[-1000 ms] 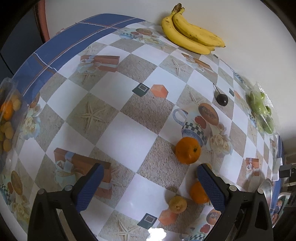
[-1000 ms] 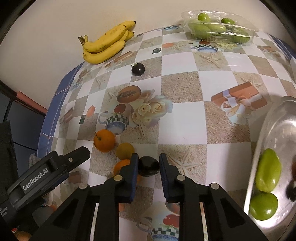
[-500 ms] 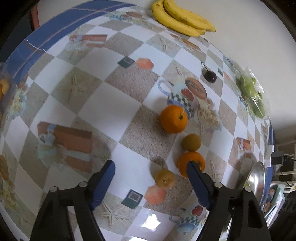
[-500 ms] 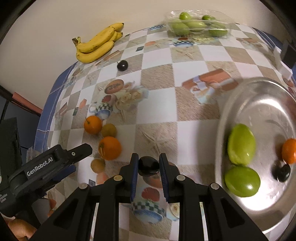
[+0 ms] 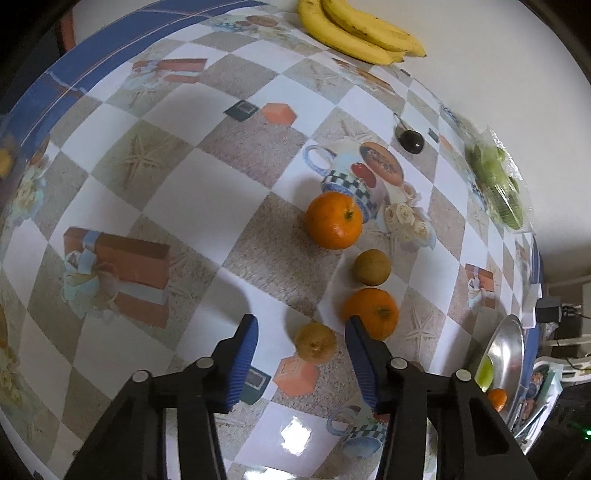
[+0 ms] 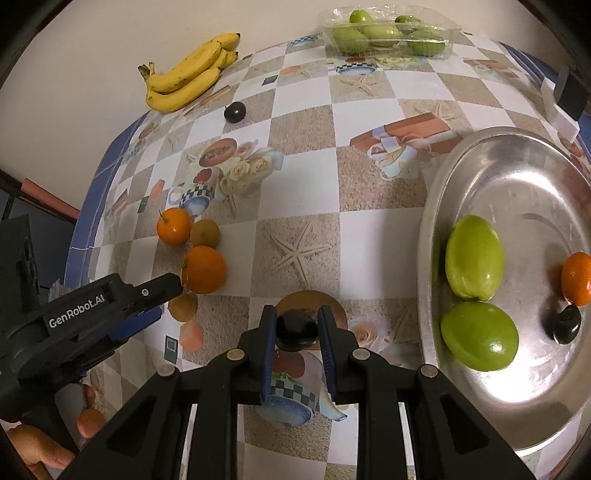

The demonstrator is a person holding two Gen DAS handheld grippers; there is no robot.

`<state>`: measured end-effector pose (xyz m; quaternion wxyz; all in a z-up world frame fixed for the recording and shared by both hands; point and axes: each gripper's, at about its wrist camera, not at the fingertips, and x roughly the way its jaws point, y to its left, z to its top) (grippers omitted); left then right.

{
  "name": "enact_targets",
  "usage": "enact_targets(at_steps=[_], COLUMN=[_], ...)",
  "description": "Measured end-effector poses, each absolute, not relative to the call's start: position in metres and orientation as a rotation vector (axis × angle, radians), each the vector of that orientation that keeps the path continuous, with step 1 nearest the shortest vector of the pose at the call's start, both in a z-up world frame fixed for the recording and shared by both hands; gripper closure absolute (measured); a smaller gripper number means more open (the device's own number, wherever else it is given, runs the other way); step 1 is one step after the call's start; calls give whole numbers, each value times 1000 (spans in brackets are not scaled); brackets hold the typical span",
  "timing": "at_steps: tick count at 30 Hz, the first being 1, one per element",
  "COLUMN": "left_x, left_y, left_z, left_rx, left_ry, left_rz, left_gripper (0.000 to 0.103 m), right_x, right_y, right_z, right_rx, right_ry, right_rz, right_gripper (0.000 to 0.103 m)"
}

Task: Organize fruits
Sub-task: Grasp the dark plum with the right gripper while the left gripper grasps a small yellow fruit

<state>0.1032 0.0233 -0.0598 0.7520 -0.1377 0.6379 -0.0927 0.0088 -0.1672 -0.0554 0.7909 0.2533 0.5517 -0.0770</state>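
My right gripper (image 6: 296,329) squeezes a dark plum (image 6: 295,329) above the tabletop's near edge. Next I think it goes onto the silver tray (image 6: 436,206). My left gripper (image 5: 301,343) gapes around a small yellow fruit (image 5: 315,341).

A home dining corner: the table (image 6: 303,173) against a plain wall wears a wipe-clean cloth printed with teacups, roses and starfish, with bananas (image 6: 184,74), a tub of green fruit (image 6: 388,33) and a steel platter (image 6: 517,155).

table (image 6: 303,166): checkered cloth | bananas (image 6: 184,74) | oranges (image 5: 334,219) | metal tray (image 6: 524,166) | green-fruit punnet (image 6: 388,31)
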Motion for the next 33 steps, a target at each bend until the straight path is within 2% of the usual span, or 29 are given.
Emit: enact_targets(at_steps=[8,12,16,19,20,24,33], left_x=[103,102,103,103,103,103,101], left_y=[28,19,16,12,10,5,6], left_z=[-62,-64,-64,-65,-65,-66,-66], left_rx=[-311,-288,-280,-274,-274,-266,-290], left_ry=[1403,1414,1411,1415,1417,1425,1424], left_rz=[-191,-211,-217,-227,-234,-247,-258], left_gripper=[51,58,60,62,67,75,76], right_x=[10,10,11,10,10,11,12], right_y=[-165,-165,-166,-166,-166,-165,-165], right_z=[-60,-60,-60,-60,-60,-60,-61], right_rx=[533,535,544,546,547,540,521], right_ry=[1206,1206,1207,1211,1213,1213,1222], right_rz=[-163,-157,-151,-146,-146,-147,-156], right_gripper=[79,79,78,72,72,72,72])
